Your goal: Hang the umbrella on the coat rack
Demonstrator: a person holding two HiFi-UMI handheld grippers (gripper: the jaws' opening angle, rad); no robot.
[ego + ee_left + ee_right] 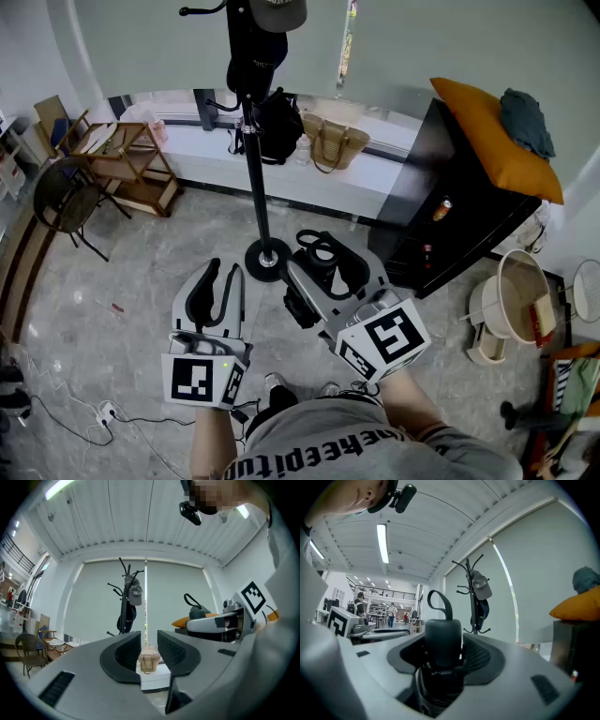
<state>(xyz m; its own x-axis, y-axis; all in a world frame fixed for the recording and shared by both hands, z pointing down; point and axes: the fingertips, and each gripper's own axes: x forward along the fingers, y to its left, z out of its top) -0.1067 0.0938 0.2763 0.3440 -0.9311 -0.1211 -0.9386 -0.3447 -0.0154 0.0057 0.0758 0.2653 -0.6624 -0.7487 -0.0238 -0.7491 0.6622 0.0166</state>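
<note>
The black coat rack (253, 169) stands ahead on its round base, with a grey cap (278, 11) on top and a black bag (274, 122) on a hook. My right gripper (330, 272) is shut on the handle of a folded black umbrella (302, 302), whose strap loop (323, 251) points toward the rack base. In the right gripper view the umbrella handle (443, 639) fills the jaws of the right gripper (443, 645), and the rack (474, 602) rises behind it. My left gripper (223, 274) (149, 641) is level beside it, open a little and empty.
A tan handbag (333, 141) sits on the window ledge behind the rack. At the right stands a black cabinet (450, 216) bearing an orange cushion (497, 131), with a white bucket (520, 295) beside it. A wooden shelf (127, 159) and a chair (66, 202) are at the left.
</note>
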